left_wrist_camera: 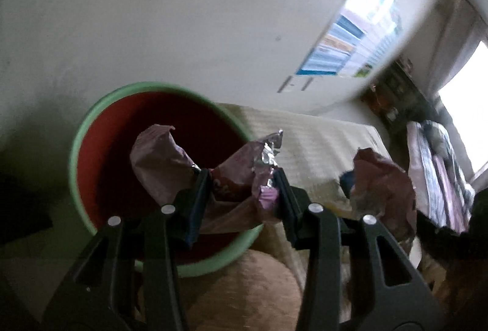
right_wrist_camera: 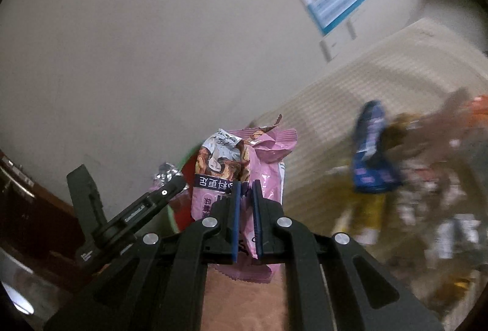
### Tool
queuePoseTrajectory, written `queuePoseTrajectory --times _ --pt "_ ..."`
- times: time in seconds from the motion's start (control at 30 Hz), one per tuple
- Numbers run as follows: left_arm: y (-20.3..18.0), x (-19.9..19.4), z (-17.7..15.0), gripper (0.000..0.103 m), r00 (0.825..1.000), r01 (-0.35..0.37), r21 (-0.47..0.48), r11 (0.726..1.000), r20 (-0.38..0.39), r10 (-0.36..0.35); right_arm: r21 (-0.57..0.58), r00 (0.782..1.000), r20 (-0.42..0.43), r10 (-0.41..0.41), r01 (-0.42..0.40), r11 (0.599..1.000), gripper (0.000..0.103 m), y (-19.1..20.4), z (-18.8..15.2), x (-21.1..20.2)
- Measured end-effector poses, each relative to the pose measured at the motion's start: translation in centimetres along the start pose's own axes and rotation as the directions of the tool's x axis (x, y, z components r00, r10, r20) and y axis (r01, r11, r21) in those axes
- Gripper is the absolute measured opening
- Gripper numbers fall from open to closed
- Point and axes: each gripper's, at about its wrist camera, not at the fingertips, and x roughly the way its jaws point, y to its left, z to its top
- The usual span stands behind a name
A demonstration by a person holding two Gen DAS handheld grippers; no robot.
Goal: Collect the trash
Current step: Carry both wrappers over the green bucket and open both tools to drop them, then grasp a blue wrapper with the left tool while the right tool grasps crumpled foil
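My left gripper (left_wrist_camera: 241,175) is shut on a crumpled pink snack wrapper (left_wrist_camera: 235,175) with silver foil showing at its top. It hangs over the mouth of a round bin (left_wrist_camera: 91,129) with a green rim and red inside. My right gripper (right_wrist_camera: 247,183) is shut on a pink printed snack bag (right_wrist_camera: 268,160), held upright just right of the bin. That bag (left_wrist_camera: 384,187) also appears at the right of the left wrist view. In the right wrist view the left gripper (right_wrist_camera: 170,187) sits lower left with its foil wrapper (right_wrist_camera: 166,174), and a sliver of the bin (right_wrist_camera: 183,209) shows behind it.
A heap of loose wrappers lies on the striped beige mat (right_wrist_camera: 381,72) to the right, a blue one (right_wrist_camera: 370,157) among them. A pale wall with a poster (left_wrist_camera: 350,41) stands behind the bin. Dark wooden furniture (right_wrist_camera: 36,209) is at the left.
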Motion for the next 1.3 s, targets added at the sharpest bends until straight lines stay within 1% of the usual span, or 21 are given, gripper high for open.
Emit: queuePoseTrajectory --times 0.07,0.13,0.17,0.2,0.27,0.33,0.47,0.57,0.6,0.63,0.67,0.7,0.77,0.83,0.9,1.17,1.27,1.3 --pt "1.8 0.1 0.3 0.041 1.0 0.03 -0.071 0.997 -0.004 -0.03 -0.009 0.999 -0.032 0.015 -0.015 1.0 0.008 0.9 0.3 1.9" --pt "3.8 0.1 0.4 0.041 0.997 0.074 -0.161 0.984 -0.005 -0.076 -0.012 0.998 -0.054 0.029 -0.03 0.999 0.008 1.7 0.6 3.6" --pt "4.4 0.1 0.5 0.041 0.996 0.084 -0.192 0.978 -0.004 -0.086 -0.013 0.997 -0.063 0.035 -0.036 0.999 0.008 2.1 0.8 4.5" --pt "5.1 0.1 0.6 0.041 0.997 0.078 -0.211 0.974 0.0 -0.08 -0.018 0.997 -0.07 0.035 -0.036 0.999 0.008 2.5 1.0 5.3" --pt "5.5 -0.3 0.7 0.041 0.999 0.043 -0.186 0.982 0.017 -0.041 -0.033 0.996 -0.079 0.031 -0.034 0.999 0.008 3.0 1.2 6.6" --pt "5.6 -0.7 0.7 0.041 0.999 0.031 -0.155 0.987 0.031 -0.026 -0.047 0.996 -0.089 0.03 -0.034 0.998 0.008 3.4 1.6 7.8" --pt "6.6 -1.0 0.7 0.041 0.997 0.06 -0.157 0.986 0.049 -0.053 -0.087 0.994 -0.103 0.028 -0.037 0.996 0.008 4.5 1.6 9.6" --pt "7.1 -1.2 0.4 0.041 0.996 0.072 -0.164 0.984 0.055 -0.064 -0.107 0.994 -0.104 0.033 -0.044 0.993 0.011 5.1 1.6 10.3" --pt "7.4 -1.3 0.3 0.041 0.996 0.073 -0.167 0.983 0.054 -0.065 -0.109 0.994 -0.106 0.036 -0.047 0.993 0.017 5.2 1.6 10.6" --pt "7.5 -1.3 0.2 0.041 0.997 0.073 -0.169 0.983 0.052 -0.065 -0.108 0.993 -0.111 0.037 -0.049 0.993 0.034 5.2 1.7 10.9" --pt "7.5 -1.3 0.1 0.041 0.997 0.074 -0.171 0.983 0.051 -0.066 -0.106 0.994 -0.102 0.035 -0.046 0.993 0.04 5.2 1.6 10.7" --pt "7.6 -1.3 0.1 0.041 0.996 0.075 -0.171 0.982 0.05 -0.067 -0.106 0.996 -0.086 0.031 -0.04 0.994 0.042 5.1 1.6 10.5" --pt "7.5 -1.3 0.2 0.041 0.996 0.086 -0.17 0.982 0.051 -0.078 -0.11 0.997 -0.073 0.019 -0.027 0.994 0.042 5.0 1.6 9.9" --pt "7.5 -1.0 0.2 0.045 0.995 0.095 -0.166 0.981 0.043 -0.089 -0.107 0.998 -0.064 0.012 -0.019 0.994 0.042 4.7 1.6 9.2" --pt "7.2 -0.9 0.3 0.059 0.995 0.094 -0.169 0.981 0.047 -0.087 -0.102 0.998 -0.057 0.007 -0.013 0.995 0.042 4.4 1.2 7.9" --pt "6.1 -0.5 0.6 0.061 0.996 0.082 -0.159 0.984 0.038 -0.077 -0.06 0.999 -0.024 -0.045 0.043 0.997 0.043 1.1 -0.6 3.0" --pt "4.8 -0.8 0.6 0.061 0.997 0.076 -0.121 0.99 0.033 -0.073 -0.055 0.996 0.011 -0.084 0.084 0.995 0.045 -0.3 -1.2 0.6" --pt "4.1 -0.9 0.4 0.061 0.997 0.076 -0.093 0.993 0.031 -0.073 -0.054 0.995 0.022 -0.099 0.1 0.994 0.05 -0.8 -1.4 -0.2"
